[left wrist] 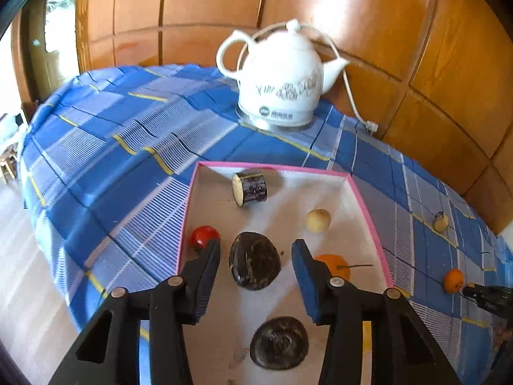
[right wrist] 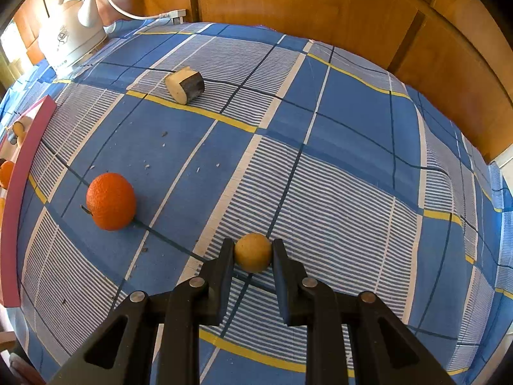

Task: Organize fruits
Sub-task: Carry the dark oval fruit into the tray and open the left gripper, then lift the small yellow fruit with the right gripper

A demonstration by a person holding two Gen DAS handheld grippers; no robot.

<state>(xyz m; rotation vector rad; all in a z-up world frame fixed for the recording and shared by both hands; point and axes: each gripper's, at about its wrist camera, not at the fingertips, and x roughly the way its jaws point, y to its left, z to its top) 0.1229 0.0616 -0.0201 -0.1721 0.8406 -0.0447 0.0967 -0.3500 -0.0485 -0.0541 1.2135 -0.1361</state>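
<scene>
left gripper [left wrist: 256, 250]: jaws apart over the pink-rimmed box [left wrist: 368, 199], gripping nothing; a dark fruit [left wrist: 254, 260] lies between the fingers on the box floor, clear of both pads
right gripper [right wrist: 253, 252]: clenched on a small tan ball fruit [right wrist: 253, 252], both pads touching its sides, low over the cloth to the right of the box
box contents: cut dark-skinned chunk [left wrist: 251, 188] near the far wall; small pale round fruit [left wrist: 318, 220] toward the right wall; orange [left wrist: 333, 264] by the right wall, partly behind the right finger; red fruit [left wrist: 203, 236] against the left wall; second dark round fruit [left wrist: 279, 342] nearest the camera
outside the box: orange [right wrist: 111, 201] on the checked cloth [right wrist: 336, 134] just right of the box wall; cut chunk with dark skin [right wrist: 186, 85] farther from the box, toward the back
kettle [left wrist: 282, 78]: white, upright on the cloth behind the box, cord [left wrist: 349, 96] trailing to the wood panel wall [left wrist: 416, 48]
cloth: blue checked, a few crumbs near the loose orange
</scene>
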